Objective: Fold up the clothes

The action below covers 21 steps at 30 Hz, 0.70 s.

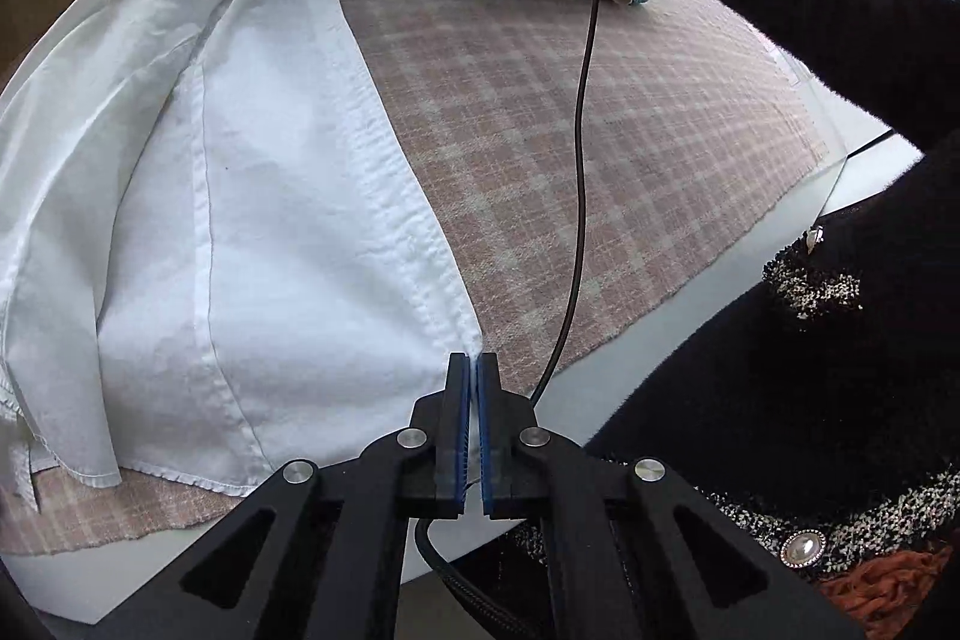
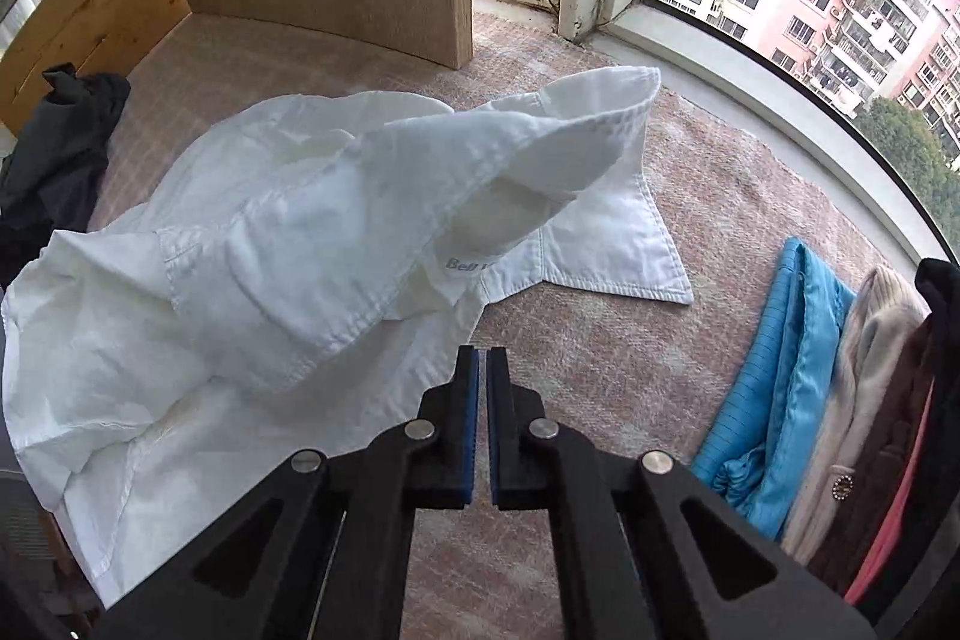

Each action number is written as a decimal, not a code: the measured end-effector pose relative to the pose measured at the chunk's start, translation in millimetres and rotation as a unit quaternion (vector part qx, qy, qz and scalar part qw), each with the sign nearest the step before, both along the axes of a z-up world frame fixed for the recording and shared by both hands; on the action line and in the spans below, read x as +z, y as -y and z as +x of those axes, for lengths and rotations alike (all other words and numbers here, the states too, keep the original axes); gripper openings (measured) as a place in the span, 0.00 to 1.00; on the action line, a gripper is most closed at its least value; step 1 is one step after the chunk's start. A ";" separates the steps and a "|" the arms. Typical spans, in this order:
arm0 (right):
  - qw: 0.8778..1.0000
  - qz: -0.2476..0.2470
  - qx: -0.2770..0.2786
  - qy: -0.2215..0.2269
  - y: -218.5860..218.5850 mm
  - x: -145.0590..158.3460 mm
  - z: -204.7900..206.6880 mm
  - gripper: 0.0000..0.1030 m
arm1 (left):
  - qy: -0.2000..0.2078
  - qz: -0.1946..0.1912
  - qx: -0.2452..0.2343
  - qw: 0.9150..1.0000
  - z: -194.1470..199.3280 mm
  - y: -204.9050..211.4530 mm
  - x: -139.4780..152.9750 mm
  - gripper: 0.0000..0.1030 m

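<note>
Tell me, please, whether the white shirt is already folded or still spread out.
Still spread: the white shirt lies open across the checked cloth, its collar rumpled and raised.

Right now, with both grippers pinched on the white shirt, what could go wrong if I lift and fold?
1. The left gripper holds only the very corner of the white shirt's hem, so the fabric could slip free when pulled.
2. A black cable hangs right beside that gripper and might snag.
3. The right gripper grips the front edge below the collar, which is bunched and raised; folding now may trap creases. The stack of folded clothes lies close by and could be swept.
</note>
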State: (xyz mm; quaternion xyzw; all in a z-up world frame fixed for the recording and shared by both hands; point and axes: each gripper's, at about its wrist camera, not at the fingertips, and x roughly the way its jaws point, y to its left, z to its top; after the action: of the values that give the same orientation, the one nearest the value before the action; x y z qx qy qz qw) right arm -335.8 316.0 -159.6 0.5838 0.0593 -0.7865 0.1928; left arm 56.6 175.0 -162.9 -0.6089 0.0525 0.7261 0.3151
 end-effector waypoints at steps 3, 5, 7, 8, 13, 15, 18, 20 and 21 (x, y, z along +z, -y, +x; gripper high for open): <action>0.998 -0.033 -0.013 0.048 11.4 -15.5 7.7 0.35 | -0.001 0.018 0.003 1.000 -1.8 -2.4 1.1 0.02; 0.998 -0.027 -0.006 0.057 18.7 -21.1 14.7 0.38 | -0.011 0.027 0.017 0.999 -7.7 10.6 13.3 0.02; 0.998 -0.022 -0.003 0.063 25.4 -26.5 19.1 0.39 | -0.021 0.033 0.037 0.999 -15.5 28.3 26.9 0.02; 0.998 -0.025 -0.007 0.060 27.8 -26.9 20.1 0.41 | -0.029 0.031 0.054 0.998 -20.0 41.1 33.9 0.02; 0.999 -0.037 -0.006 0.038 40.4 -26.6 22.8 0.30 | -0.056 0.036 0.100 0.993 -30.0 86.0 65.7 0.02; 1.000 -0.019 0.007 0.018 46.0 -26.1 26.0 0.13 | -0.064 0.037 0.093 0.993 -27.8 84.4 70.9 0.02; 0.999 -0.037 -0.001 0.026 38.7 -25.9 22.4 0.05 | -0.057 0.048 0.070 0.995 -21.4 69.4 66.9 0.02; 0.999 -0.041 0.001 0.024 32.1 -22.2 21.9 0.04 | -0.048 0.055 0.051 0.996 -15.4 56.1 61.5 0.02; 0.999 -0.036 0.005 0.018 29.7 -19.3 24.3 0.04 | -0.044 0.059 0.041 0.996 -12.3 49.2 58.6 0.02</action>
State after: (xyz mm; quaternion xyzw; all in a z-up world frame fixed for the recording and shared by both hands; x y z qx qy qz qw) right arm -311.5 286.3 -178.9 0.5900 0.0308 -0.7766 0.2188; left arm 44.3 125.8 -104.3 -0.5586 -0.0017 0.7662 0.3177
